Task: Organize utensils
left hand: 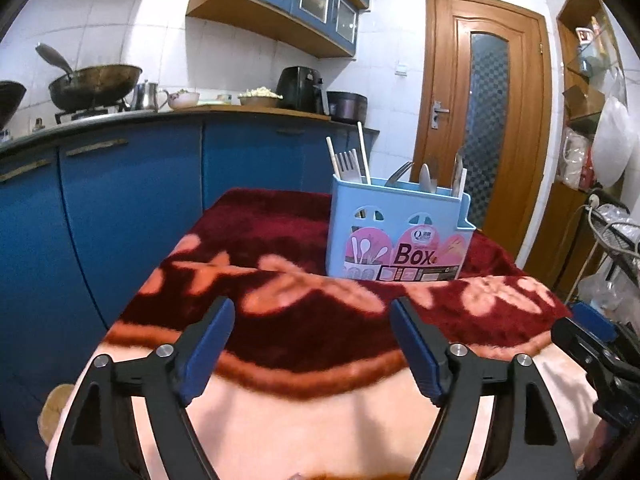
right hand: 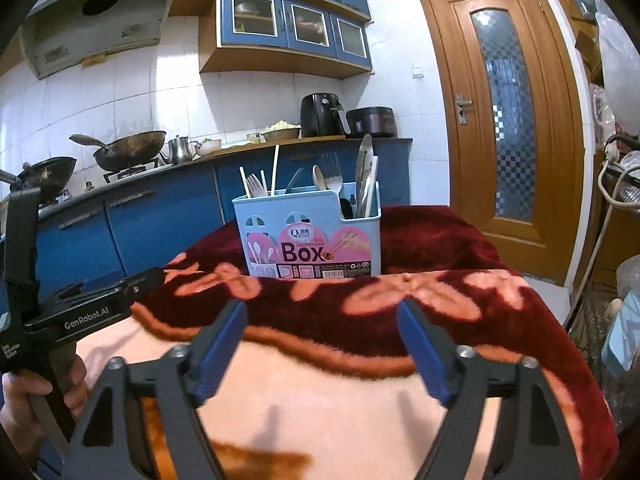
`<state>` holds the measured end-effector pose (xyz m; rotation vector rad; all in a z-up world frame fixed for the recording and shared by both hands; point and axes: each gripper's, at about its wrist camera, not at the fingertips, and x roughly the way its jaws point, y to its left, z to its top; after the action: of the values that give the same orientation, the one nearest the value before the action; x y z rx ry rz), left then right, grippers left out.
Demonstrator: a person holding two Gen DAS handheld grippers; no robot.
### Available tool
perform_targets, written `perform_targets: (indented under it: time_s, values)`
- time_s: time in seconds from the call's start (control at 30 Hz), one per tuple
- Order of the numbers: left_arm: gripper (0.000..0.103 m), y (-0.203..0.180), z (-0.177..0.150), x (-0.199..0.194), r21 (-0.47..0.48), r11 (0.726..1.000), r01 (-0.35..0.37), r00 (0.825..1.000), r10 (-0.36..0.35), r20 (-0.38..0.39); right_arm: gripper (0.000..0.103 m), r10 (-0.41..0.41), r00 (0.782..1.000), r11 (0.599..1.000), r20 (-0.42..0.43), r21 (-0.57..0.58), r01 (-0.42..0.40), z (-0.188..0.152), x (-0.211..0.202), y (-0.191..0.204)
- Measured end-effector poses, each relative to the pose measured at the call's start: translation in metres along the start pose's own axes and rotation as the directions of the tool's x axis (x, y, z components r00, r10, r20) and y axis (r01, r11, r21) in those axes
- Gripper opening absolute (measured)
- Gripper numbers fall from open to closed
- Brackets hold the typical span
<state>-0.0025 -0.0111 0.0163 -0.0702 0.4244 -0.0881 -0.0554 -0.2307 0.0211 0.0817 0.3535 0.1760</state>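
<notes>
A light blue utensil box (left hand: 400, 236) with a pink "Box" label stands on the red flowered blanket (left hand: 280, 320); it also shows in the right wrist view (right hand: 308, 236). Forks (right hand: 334, 176), spoons (right hand: 319, 178), chopsticks (right hand: 275, 168) and a flat metal utensil (right hand: 363, 168) stand upright in it. My left gripper (left hand: 312, 312) is open and empty, low over the blanket, short of the box. My right gripper (right hand: 322, 314) is open and empty, also short of the box. The left gripper's body (right hand: 84, 312) shows at the left of the right wrist view.
Blue kitchen cabinets (left hand: 120, 208) run behind the table with woks (left hand: 96, 84), a kettle and an air fryer (left hand: 300, 88) on the counter. A wooden door (left hand: 484, 120) is at the right. Bags and a wire rack (left hand: 612, 232) crowd the far right.
</notes>
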Motion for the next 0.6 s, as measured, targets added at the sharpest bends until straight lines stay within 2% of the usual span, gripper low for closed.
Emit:
perform_targets:
  time_s: [0.07,0.3,0.43,0.6]
  values:
    - [0.084,-0.003,-0.003,0.001,0.023,1.0,-0.018,1.0,0.018,0.005,0.103,-0.018,1.0,1.0,0.014,-0.007,0.019,-0.002,-0.001,0.0]
    - [0.086,-0.007,-0.007,0.004,0.041,0.999,-0.022,1.0,0.021,0.009,0.103,-0.093,0.995,0.996,0.031,-0.009,0.094,-0.004,0.004,-0.007]
    - [0.086,-0.009,-0.009,0.003,0.049,0.999,-0.022,1.0,0.02,0.024,0.103,-0.104,0.994,0.995,0.039,0.018,0.103,-0.006,0.005,-0.014]
    - [0.086,-0.008,-0.012,0.007,0.035,0.999,-0.018,1.0,0.017,0.002,0.103,-0.121,0.992,0.992,0.033,0.02,0.121,-0.008,0.009,-0.017]
